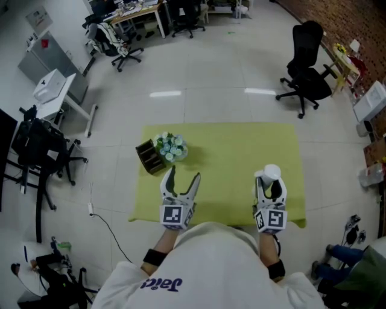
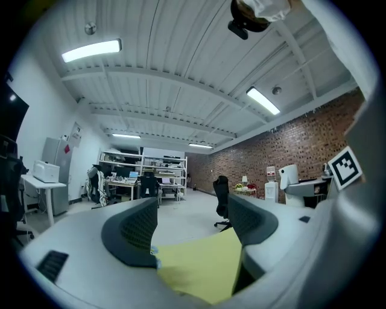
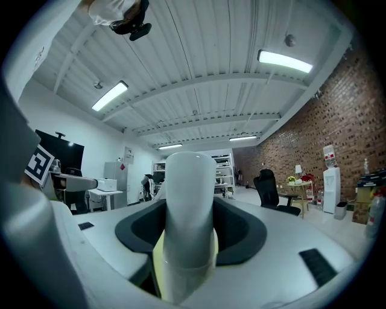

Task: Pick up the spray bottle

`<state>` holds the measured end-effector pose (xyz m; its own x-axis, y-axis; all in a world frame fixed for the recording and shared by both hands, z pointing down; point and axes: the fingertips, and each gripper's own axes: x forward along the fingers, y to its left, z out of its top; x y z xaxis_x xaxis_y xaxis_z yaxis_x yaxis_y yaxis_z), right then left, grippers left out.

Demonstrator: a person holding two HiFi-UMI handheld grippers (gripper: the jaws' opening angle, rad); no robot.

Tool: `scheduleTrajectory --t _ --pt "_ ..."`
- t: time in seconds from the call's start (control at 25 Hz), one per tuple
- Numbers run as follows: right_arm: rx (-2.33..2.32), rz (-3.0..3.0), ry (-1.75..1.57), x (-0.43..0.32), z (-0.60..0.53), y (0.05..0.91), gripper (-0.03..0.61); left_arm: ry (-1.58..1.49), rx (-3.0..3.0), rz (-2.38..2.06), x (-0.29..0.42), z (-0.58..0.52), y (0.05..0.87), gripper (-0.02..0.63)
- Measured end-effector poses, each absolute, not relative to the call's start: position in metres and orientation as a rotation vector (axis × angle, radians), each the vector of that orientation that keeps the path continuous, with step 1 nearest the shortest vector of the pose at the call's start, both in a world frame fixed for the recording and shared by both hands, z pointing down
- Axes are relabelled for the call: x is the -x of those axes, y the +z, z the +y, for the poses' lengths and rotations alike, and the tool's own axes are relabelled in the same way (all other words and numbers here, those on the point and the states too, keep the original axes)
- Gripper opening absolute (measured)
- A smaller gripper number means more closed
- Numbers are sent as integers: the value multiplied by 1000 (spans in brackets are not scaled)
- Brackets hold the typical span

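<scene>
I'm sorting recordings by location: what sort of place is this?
Probably an open office or lab workspace: rolling office chairs, cluttered desks at the far wall, a brick wall. The right gripper holds a spray bottle above a yellow-green mat.

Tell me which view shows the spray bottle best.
The right gripper view: the white spray bottle fills the centre, clamped by the right gripper. The head view shows only its top, small. The left gripper view catches what looks like it, tiny, at the far right.

White shirt (image 1: pixel 208 265) (dark lettering (image 1: pixel 161 283) on it), black wristbands (image 1: pixel 154 258); left hand-held gripper (image 1: pixel 184 174) and right hand-held gripper (image 1: pixel 270 181) pale grey, black-padded, each bearing a square-marker cube (image 1: pixel 174 215).
</scene>
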<state>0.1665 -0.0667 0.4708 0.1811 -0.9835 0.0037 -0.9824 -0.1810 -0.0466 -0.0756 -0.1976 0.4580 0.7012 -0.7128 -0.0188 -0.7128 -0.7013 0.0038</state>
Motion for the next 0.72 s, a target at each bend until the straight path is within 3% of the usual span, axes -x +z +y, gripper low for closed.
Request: scheduleTrajectory --t 0.72 --pt "2329 2027 -91 -173 -64 476 240 -53 2981 1270 62 -192 476 354"
